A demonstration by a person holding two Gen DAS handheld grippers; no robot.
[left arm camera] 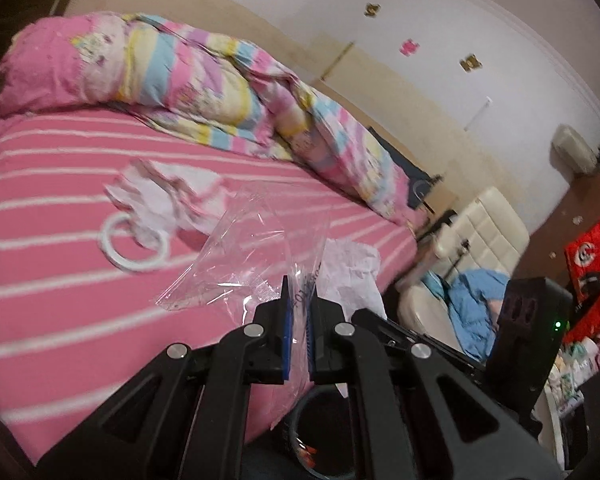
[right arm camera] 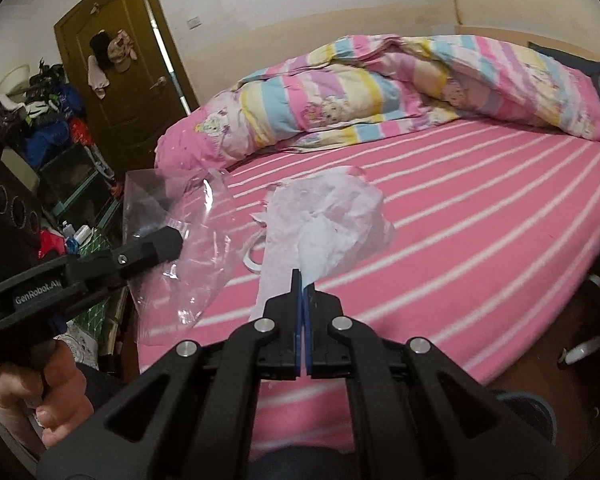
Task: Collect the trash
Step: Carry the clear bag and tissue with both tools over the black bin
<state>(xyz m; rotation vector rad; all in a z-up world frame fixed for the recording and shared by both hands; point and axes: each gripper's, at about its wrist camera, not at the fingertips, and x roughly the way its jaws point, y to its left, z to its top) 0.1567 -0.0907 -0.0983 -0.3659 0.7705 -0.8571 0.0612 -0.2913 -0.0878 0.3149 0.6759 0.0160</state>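
While one crumpled paper and one white ring lie on the bed, left jaws pinch one clear bag, right jaws one tissue.

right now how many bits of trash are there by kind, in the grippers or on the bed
clear plastic bag: 1, in the left gripper
crumpled white paper: 2, one in the right gripper at, one on the bed at
white tape ring: 1, on the bed
total: 4
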